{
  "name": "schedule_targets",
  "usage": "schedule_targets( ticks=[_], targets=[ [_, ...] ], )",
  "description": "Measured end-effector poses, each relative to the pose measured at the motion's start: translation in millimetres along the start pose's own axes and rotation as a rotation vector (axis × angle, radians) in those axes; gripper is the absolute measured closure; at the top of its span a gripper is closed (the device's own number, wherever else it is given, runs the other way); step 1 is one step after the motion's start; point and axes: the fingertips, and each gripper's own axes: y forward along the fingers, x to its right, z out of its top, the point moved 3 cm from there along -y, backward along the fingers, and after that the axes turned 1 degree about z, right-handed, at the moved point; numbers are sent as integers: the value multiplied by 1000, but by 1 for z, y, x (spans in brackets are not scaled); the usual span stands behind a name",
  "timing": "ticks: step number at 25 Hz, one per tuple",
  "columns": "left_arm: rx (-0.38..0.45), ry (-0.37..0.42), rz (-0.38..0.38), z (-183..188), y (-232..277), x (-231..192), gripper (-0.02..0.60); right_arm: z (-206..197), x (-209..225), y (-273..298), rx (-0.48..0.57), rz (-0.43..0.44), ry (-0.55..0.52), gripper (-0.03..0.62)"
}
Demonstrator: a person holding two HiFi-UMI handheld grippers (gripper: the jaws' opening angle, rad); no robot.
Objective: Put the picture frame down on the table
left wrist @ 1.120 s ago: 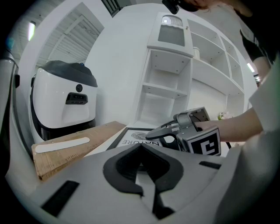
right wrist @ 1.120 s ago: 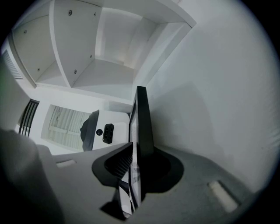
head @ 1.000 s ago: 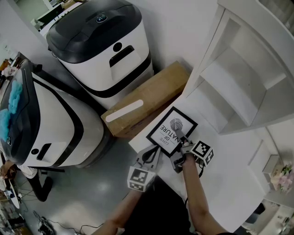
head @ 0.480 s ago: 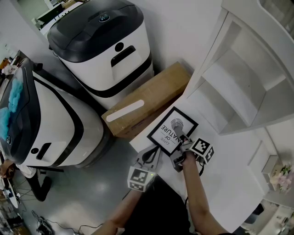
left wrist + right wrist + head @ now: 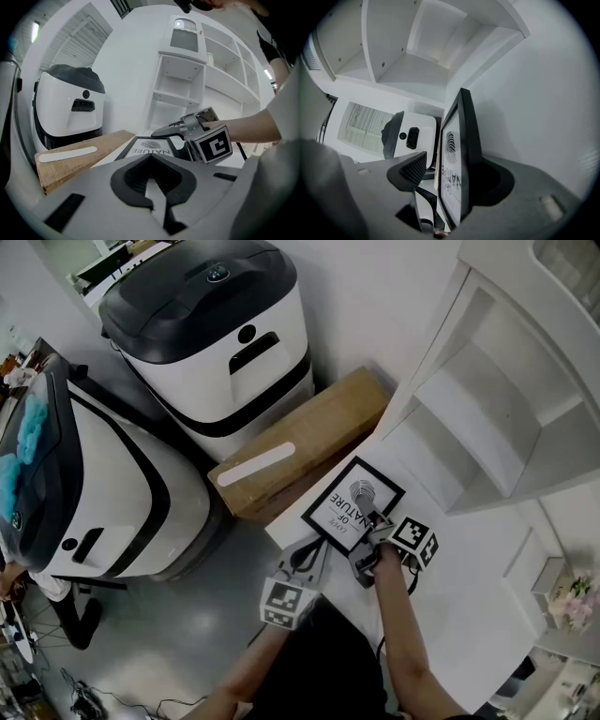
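The picture frame [image 5: 352, 504], black with a white fingerprint print, lies on the white table [image 5: 450, 596] near its left corner. It also shows in the left gripper view [image 5: 152, 146] and, edge-on, in the right gripper view [image 5: 452, 159]. My right gripper [image 5: 372, 519] reaches over the frame's near edge. Its jaws have just been opening, with the frame still between them. The left pad [image 5: 412, 171] stands off the glass. My left gripper [image 5: 305, 554] hovers beside the table's left edge, shut and empty, its tips [image 5: 151, 159] pointing at the frame.
A white shelf unit [image 5: 506, 399] stands on the table behind the frame. A long cardboard box [image 5: 300, 442] leans by the table's far left. Two large white-and-black machines [image 5: 211, 334] [image 5: 94, 493] stand on the floor to the left.
The right gripper's jaws have spread apart around the frame's near edge. The frame and the left gripper have kept their places.
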Motion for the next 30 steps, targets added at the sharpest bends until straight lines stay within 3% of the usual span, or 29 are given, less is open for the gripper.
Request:
schedule_targets(
  ticks=[11, 19, 30],
  targets=[
    [6, -4, -10, 1, 1, 0, 571, 1, 0, -2, -6, -59, -22, 295],
    [6, -4, -11, 0, 0, 0, 571, -2, -4, -1, -23, -94, -55, 241],
    [13, -8, -5, 0, -4, -1, 571, -4, -2, -4, -56, -142, -62, 232]
  ],
)
